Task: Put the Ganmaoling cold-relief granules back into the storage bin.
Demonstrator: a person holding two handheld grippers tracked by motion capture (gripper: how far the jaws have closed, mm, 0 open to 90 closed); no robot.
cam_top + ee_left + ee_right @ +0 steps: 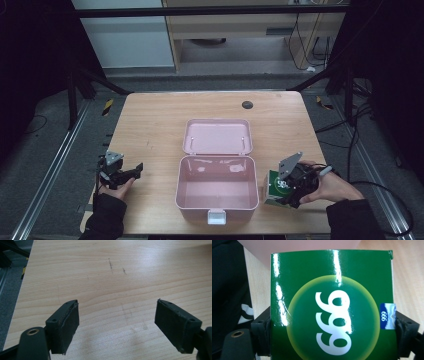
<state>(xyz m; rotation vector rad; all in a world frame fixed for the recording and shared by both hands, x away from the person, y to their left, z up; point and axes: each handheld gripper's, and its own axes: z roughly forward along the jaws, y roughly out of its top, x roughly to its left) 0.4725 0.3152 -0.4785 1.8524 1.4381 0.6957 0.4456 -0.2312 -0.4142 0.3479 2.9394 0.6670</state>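
Observation:
A green carton (276,189) marked 999 is at the right of the table, and my right gripper (290,192) is shut on it. In the right gripper view both black pads press the sides of the carton (332,307), which sits between the jaws. A pink box (217,187) stands open in the middle of the table, its lid (218,136) laid back flat behind it and nothing visible inside. My left gripper (131,173) rests at the table's left, open. Between its fingers (65,325) I see nothing but bare wood.
The wooden table (150,125) has a small dark round grommet (247,104) near its far edge. A white latch (216,216) sticks out at the pink box's front. Black frame legs and cables stand on the floor around the table.

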